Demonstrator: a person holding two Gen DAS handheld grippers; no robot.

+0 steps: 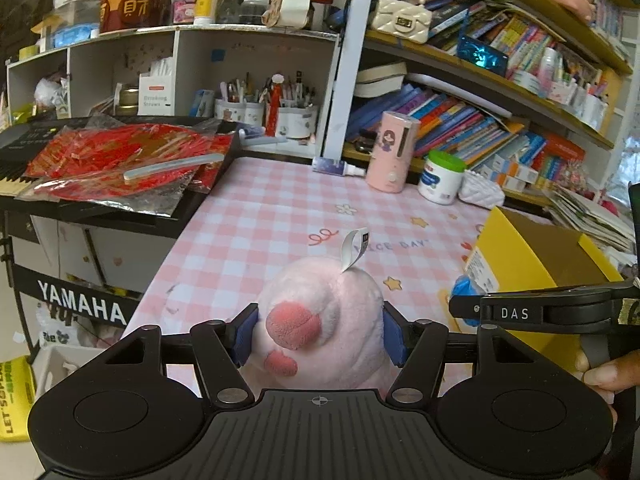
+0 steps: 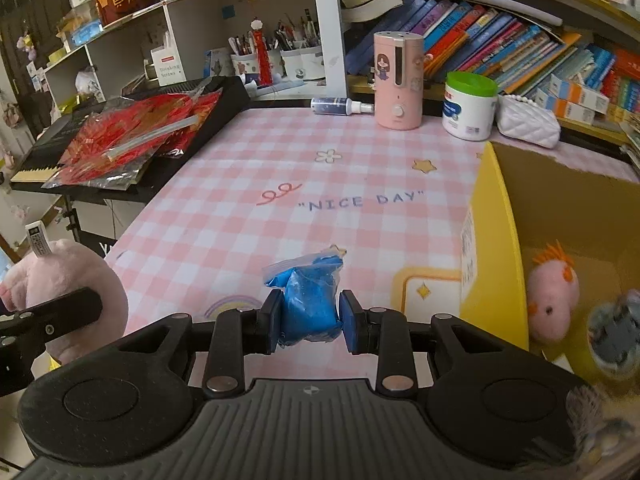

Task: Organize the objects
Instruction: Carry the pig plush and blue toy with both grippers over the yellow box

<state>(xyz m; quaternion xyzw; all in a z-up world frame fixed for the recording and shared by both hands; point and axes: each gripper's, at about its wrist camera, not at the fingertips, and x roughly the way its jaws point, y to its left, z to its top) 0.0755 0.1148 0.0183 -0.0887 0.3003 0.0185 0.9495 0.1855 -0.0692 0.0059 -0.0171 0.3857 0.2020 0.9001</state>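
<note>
My left gripper [image 1: 320, 334] is shut on a pink plush toy [image 1: 320, 312] with a white tag, held above the near edge of the pink checked table [image 1: 260, 208]. The plush also shows at the left of the right wrist view [image 2: 60, 280]. My right gripper [image 2: 310, 316] is shut on a blue bag of blue material [image 2: 310, 300], just left of the yellow cardboard box [image 2: 496, 240]. The box also shows in the left wrist view [image 1: 532, 256]. Inside the box lie a small pink plush with orange hair [image 2: 552, 300] and a grey item [image 2: 616, 332].
A pink humidifier [image 2: 398, 80], a white tub with a green lid [image 2: 470, 106], a spray bottle [image 2: 340, 106] and a white quilted pouch [image 2: 528, 126] stand along the table's back edge. A Yamaha keyboard [image 1: 80, 312] with red packets [image 1: 120, 160] is at the left. Bookshelves [image 1: 480, 120] rise behind.
</note>
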